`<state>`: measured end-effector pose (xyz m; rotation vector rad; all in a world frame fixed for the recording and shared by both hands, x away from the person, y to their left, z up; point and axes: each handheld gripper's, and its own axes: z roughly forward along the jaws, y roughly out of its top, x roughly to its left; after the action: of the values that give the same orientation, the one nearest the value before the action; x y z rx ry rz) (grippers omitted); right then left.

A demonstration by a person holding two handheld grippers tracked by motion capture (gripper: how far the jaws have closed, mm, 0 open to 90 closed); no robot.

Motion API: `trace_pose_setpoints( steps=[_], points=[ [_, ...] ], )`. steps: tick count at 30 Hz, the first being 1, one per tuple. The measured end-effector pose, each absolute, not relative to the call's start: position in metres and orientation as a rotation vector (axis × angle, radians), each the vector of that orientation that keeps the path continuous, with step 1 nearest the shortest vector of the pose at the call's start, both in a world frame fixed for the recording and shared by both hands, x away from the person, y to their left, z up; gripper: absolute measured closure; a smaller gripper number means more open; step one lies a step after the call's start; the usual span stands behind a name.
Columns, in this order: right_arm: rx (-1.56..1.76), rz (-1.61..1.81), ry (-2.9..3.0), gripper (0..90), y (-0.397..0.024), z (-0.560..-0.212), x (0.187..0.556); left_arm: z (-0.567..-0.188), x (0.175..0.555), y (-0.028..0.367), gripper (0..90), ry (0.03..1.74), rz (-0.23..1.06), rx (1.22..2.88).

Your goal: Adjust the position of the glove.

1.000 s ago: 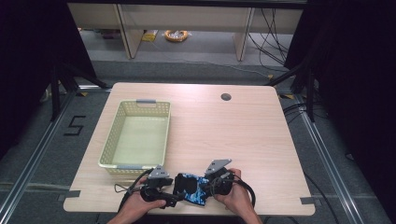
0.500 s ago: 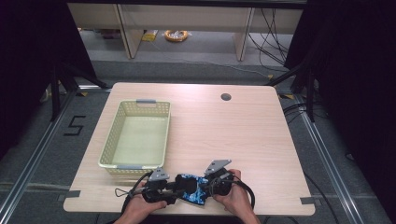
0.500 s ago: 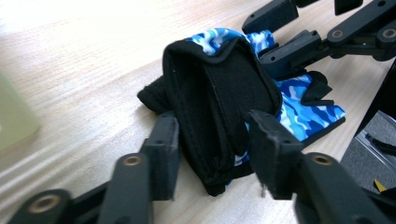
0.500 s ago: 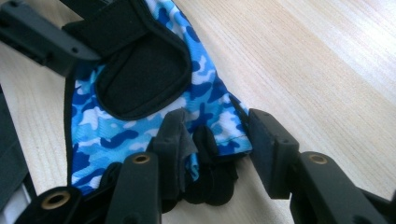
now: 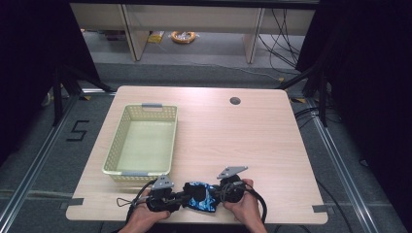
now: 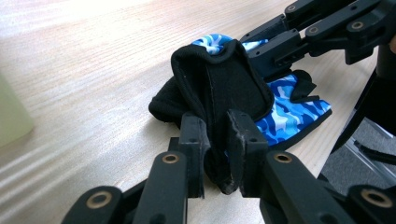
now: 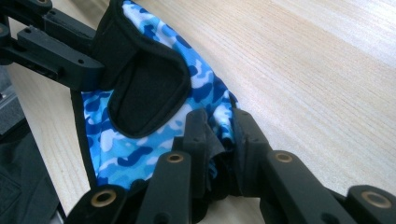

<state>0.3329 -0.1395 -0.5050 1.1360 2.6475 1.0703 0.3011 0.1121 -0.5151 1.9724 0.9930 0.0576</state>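
Note:
A blue camouflage glove [image 5: 200,196] with black trim lies near the table's front edge, between both hands. My left gripper [image 5: 182,199] has just been closing and now pinches the glove's black edge [image 6: 219,116] between its pads [image 6: 218,156]. My right gripper [image 5: 217,194] has also just been closing and is shut on the blue patterned fabric [image 7: 154,135], which bunches between its jaws [image 7: 219,149]. The glove's black strap [image 7: 144,88] folds upward between the two grippers. In each gripper view the other gripper's black linkage [image 6: 317,32] shows beyond the glove.
A pale yellow-green mesh basket [image 5: 116,162] with grey handles stands on the left half of the wooden table [image 5: 243,141], just behind my left hand. A round cable hole [image 5: 235,101] sits near the far edge. Cables trail off the front edge.
Both hands stay in place at the front edge with the glove between them. The grippers have drawn tighter against the glove.

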Motion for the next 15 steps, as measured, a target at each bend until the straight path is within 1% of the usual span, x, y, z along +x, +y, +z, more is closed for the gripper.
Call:
trace_pose_setpoints(
  steps=[4,5,6,7,15],
  points=[
    [1.147,1.117,2.628,79.1,-0.141,-0.507,0.333,-0.514,0.300,0.112,77.6,0.978,0.056,1.965],
    [1.150,1.115,2.634,79.3,-0.141,-0.506,0.332,-0.513,0.300,0.113,78.1,0.966,0.035,1.976],
    [1.145,1.112,2.641,79.6,-0.142,-0.504,0.331,-0.512,0.299,0.113,78.6,0.976,0.057,1.960],
    [1.157,1.115,2.640,79.7,-0.143,-0.504,0.331,-0.511,0.299,0.114,79.5,0.961,0.037,1.972],
    [1.161,1.188,2.605,80.1,-0.147,-0.496,0.327,-0.504,0.298,0.117,82.3,0.938,0.040,1.940]
  ],
)
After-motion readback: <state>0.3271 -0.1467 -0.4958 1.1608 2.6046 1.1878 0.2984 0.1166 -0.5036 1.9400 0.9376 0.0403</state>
